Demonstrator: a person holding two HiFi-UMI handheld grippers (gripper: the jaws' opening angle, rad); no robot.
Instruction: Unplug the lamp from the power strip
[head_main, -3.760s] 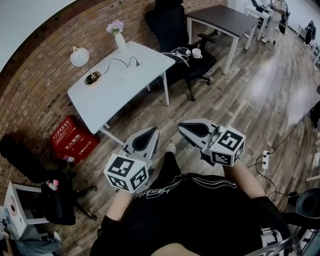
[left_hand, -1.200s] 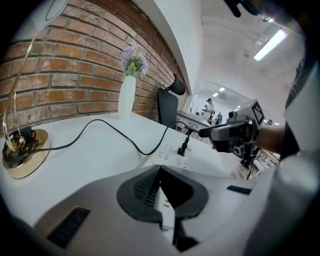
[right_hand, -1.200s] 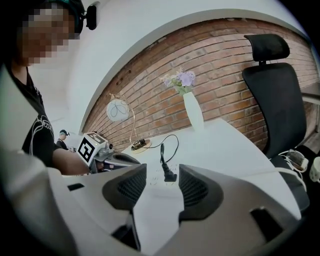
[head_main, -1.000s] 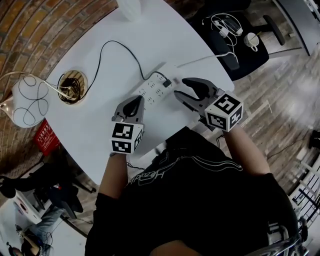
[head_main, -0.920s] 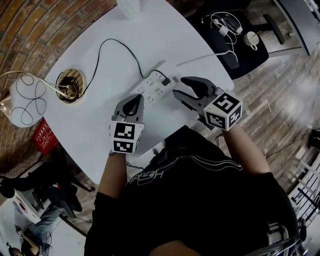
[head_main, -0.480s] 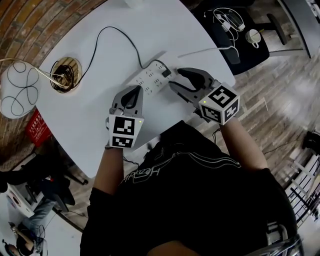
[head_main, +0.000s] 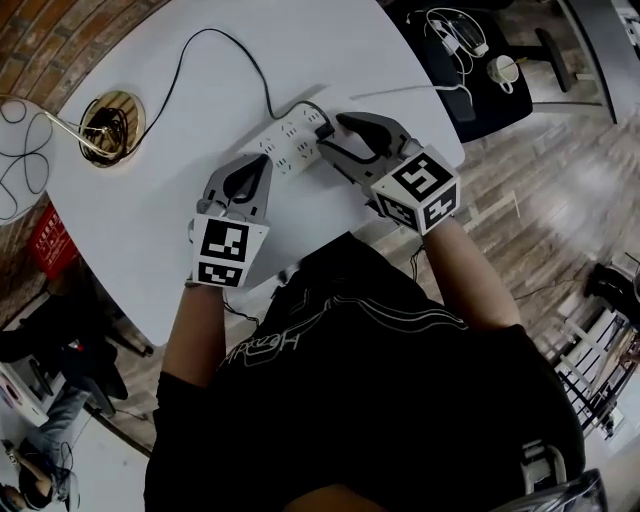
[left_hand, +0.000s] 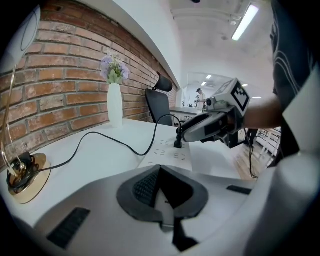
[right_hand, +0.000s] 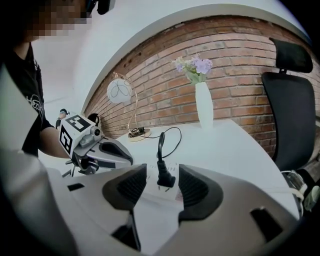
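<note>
A white power strip (head_main: 285, 148) lies on the white table (head_main: 180, 230). A black plug (head_main: 323, 128) stands in its right end, and its black cord (head_main: 215, 40) runs to the lamp's gold base (head_main: 100, 125). My right gripper (head_main: 328, 135) is open, with one jaw on each side of the plug (right_hand: 165, 176) and a gap at each side. Thin prongs show under the plug above the strip (right_hand: 150, 192). My left gripper (head_main: 256, 162) is shut and empty, its tip at the strip's near left end (left_hand: 167, 152); whether it touches is unclear.
A white vase of flowers (left_hand: 115, 102) stands at the table's back by the brick wall. A black office chair (head_main: 470, 50) carrying cables and a cup is past the table's right edge. On the floor at the left is a red box (head_main: 45, 240).
Both grippers moved forward over the table toward the strip. The right gripper's open jaws came round the plug; the left gripper's shut tip closed in on the strip's near end.
</note>
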